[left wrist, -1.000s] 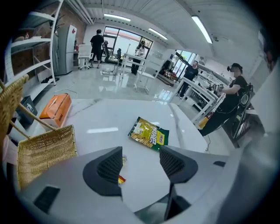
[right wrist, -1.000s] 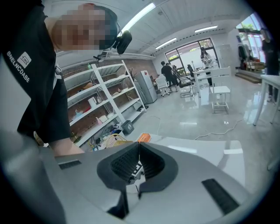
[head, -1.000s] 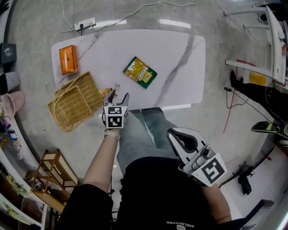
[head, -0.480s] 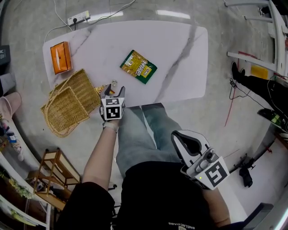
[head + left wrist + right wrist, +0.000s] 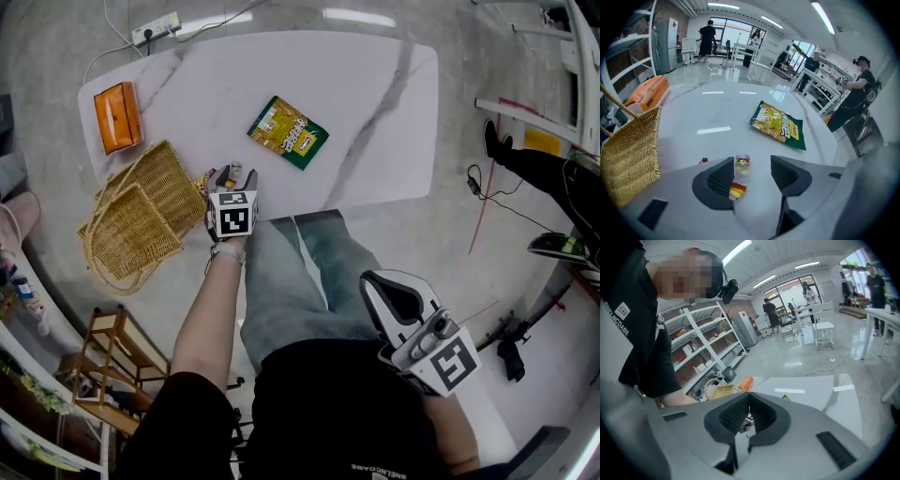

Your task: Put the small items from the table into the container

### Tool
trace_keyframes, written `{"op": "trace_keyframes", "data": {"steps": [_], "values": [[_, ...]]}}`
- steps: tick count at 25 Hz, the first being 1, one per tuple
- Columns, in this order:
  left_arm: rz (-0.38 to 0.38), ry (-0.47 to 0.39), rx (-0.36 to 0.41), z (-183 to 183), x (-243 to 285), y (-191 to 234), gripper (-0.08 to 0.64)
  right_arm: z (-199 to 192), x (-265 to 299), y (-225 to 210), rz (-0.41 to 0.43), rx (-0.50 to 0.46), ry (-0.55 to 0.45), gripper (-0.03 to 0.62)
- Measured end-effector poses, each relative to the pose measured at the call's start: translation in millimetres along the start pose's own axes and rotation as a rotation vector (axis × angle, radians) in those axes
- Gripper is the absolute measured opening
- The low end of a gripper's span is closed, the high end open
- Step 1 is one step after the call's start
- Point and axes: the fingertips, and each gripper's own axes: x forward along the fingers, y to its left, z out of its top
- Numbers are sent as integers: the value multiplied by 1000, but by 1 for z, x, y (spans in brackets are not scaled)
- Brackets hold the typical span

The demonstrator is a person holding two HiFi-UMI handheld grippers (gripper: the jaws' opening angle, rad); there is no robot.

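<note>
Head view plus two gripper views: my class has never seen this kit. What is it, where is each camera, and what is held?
A person holds a two-jaw tool in each hand. One camera looks down from the head; one rides on each tool. The marble table carries a snack bag, an orange box, a wicker basket and small wrapped sweets. The left gripper is open above a sweet, not gripping; the right gripper is shut, empty, away from the table.
</note>
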Motion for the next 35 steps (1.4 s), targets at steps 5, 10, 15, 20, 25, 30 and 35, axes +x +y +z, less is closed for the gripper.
{"op": "trace_keyframes", "data": {"steps": [5, 10, 15, 20, 25, 30, 35], "values": [[-6, 14, 18, 0, 8, -1, 247, 1, 4, -2, -7, 7, -1, 9], [-2, 38, 29, -2, 14, -1, 244, 1, 5, -4, -18, 15, -1, 9], [31, 34, 29, -1, 14, 5, 182, 0, 6, -4, -21, 19, 2, 9], [47, 30, 34, -1, 14, 9, 142, -3, 4, -5, -24, 22, 0, 9], [43, 24, 24, 0, 14, 10, 121, -5, 3, -4, -22, 19, 2, 9], [45, 13, 17, 2, 10, 9, 120, -5, -2, -3, -21, 13, 0, 9], [52, -17, 16, 8, -5, 6, 120, 1, -7, 2, 1, -9, -23, 9]]}}
